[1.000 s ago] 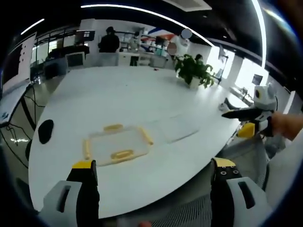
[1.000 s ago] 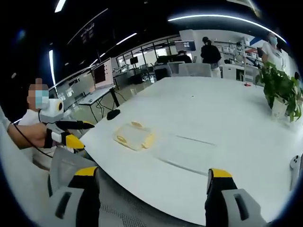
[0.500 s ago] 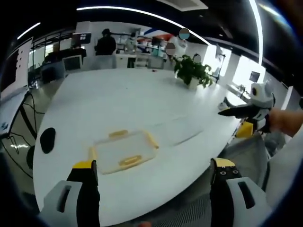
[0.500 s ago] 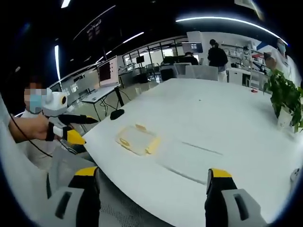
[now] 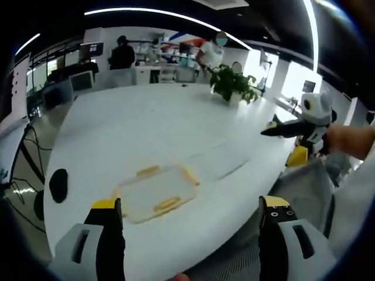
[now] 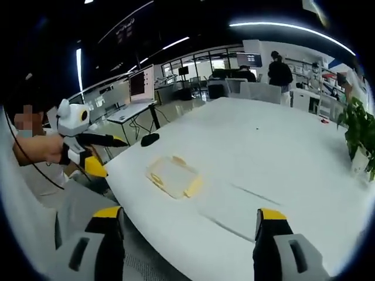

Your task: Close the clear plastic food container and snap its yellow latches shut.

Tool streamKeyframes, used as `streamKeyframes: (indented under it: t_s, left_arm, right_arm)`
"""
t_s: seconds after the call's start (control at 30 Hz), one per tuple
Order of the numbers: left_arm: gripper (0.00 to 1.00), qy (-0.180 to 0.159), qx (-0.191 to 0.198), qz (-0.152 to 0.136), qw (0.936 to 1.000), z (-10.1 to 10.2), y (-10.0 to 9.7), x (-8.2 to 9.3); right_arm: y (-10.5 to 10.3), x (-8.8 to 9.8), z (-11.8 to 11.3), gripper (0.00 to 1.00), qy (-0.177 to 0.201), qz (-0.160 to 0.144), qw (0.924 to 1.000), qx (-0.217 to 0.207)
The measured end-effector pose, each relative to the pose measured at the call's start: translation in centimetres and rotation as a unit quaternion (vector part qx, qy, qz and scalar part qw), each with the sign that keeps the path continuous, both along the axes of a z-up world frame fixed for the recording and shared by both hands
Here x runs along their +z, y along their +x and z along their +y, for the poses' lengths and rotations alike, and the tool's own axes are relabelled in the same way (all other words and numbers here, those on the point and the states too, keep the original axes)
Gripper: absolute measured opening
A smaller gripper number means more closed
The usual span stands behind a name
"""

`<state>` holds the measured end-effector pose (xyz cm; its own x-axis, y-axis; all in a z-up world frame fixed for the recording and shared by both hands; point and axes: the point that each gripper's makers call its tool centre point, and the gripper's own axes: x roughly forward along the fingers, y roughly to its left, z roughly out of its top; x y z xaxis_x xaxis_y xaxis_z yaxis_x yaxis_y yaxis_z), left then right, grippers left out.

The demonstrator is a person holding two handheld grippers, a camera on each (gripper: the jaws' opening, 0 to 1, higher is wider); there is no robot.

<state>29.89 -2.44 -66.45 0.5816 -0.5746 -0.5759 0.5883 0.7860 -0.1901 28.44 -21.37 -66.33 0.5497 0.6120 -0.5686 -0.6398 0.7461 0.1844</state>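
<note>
My left tool [image 5: 186,212] and right tool [image 6: 186,221] gape empty, short of the container [image 5: 156,192]; its clear lid [image 5: 220,159] lies beside it, easily misjudged and misseated.

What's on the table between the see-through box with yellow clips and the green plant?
Only bare white table. In the left gripper view, nothing sits between the clear plastic container with yellow latches and the potted green plant.

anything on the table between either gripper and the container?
Nothing visible. In the left gripper view, bare white table lies between the open left gripper and the clear container. In the right gripper view, likewise between the open right gripper and the container.
</note>
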Motion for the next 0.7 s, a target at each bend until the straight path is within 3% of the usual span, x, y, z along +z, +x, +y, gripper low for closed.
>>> streamKeyframes:
  t_s: [0.1,0.7]
  left_arm:
    - [0.96,0.002,-0.009,0.001,1.0,0.1,0.2,-0.1]
    - [0.92,0.052,-0.078,-0.001,0.9956,1.4,1.2,-1.1]
  right_arm:
    - [0.7,0.0,0.0,0.9,-0.017,-0.018,0.9997,0.004]
    - [2.1,-0.7,2.0,0.91,-0.051,-0.021,0.9964,0.065]
